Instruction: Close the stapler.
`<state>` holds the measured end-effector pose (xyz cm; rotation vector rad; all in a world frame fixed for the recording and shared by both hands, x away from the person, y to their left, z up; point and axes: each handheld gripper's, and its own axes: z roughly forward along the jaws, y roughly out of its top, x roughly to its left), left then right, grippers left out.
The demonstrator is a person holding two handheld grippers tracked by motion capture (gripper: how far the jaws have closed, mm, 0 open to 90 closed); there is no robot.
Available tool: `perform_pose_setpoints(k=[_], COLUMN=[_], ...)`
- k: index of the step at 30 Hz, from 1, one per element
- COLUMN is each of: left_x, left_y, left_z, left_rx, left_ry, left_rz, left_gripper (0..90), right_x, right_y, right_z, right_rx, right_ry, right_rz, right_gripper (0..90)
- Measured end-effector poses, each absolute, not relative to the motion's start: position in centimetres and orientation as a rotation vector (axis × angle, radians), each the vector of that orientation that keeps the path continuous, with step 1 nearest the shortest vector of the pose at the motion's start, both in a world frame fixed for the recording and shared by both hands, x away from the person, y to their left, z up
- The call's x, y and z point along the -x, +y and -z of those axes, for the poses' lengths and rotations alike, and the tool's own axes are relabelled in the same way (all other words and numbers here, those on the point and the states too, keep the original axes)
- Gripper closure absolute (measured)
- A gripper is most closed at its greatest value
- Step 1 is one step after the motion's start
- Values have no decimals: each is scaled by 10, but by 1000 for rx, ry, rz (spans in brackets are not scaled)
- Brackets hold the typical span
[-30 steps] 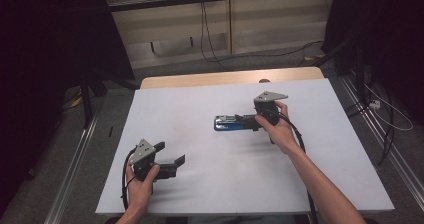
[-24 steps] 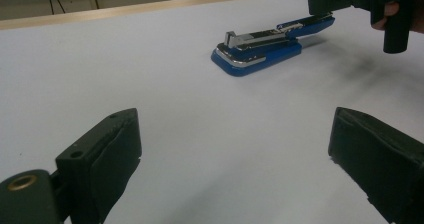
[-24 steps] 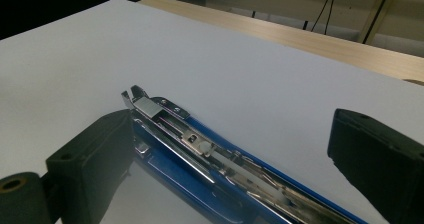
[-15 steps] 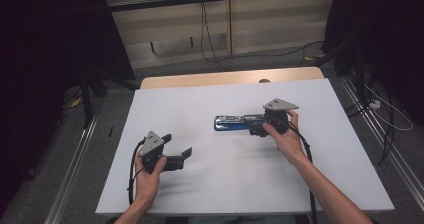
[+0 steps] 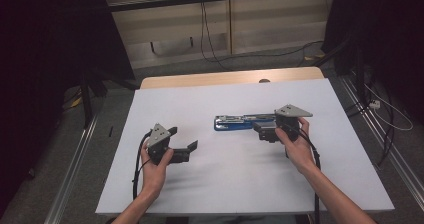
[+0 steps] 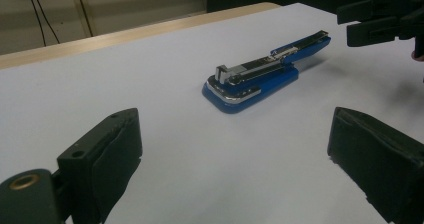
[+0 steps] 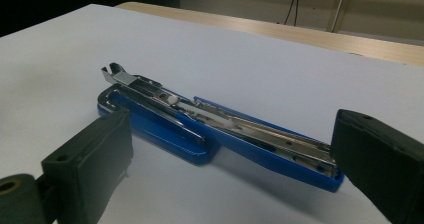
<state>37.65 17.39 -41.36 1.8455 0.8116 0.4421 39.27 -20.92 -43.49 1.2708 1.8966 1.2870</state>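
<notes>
Right gripper [image 5: 264,131] had slid right and back off the blue stapler [image 5: 243,122], which lay opened flat mid-table; left gripper [image 5: 186,145] had crept closer. Both jaws gaped, empty. Stapler looked rigid, hefty, slick; hinged, so likely best pinched across the base.

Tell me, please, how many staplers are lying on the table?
1. The single blue stapler lies swung open flat on the white table, right of centre, just in front of the right tool. The left tool is apart from it.
</notes>
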Motion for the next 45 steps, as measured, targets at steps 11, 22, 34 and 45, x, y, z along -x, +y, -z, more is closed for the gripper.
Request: perform_pose_setpoints(k=[11, 22, 34, 45], left_x=[-393, -406, -428, -440], left_y=[161, 138, 114, 110], left_z=[419, 418, 415, 429], left_rx=[-1867, -1888, -1887, -1946], left_ry=[821, 791, 737, 799], left_rz=[-429, -457, -456, -412], left_gripper=[65, 50, 51, 46], right_x=[-383, -383, -382, -381], right_y=[-223, -239, -246, -252], right_z=[428, 440, 444, 446], right_rx=[-1259, -1320, -1279, -1273], right_ry=[1870, 1876, 1902, 1937], right_rz=[-1311, -1288, -1237, -1266], right_gripper=[20, 60, 329, 763])
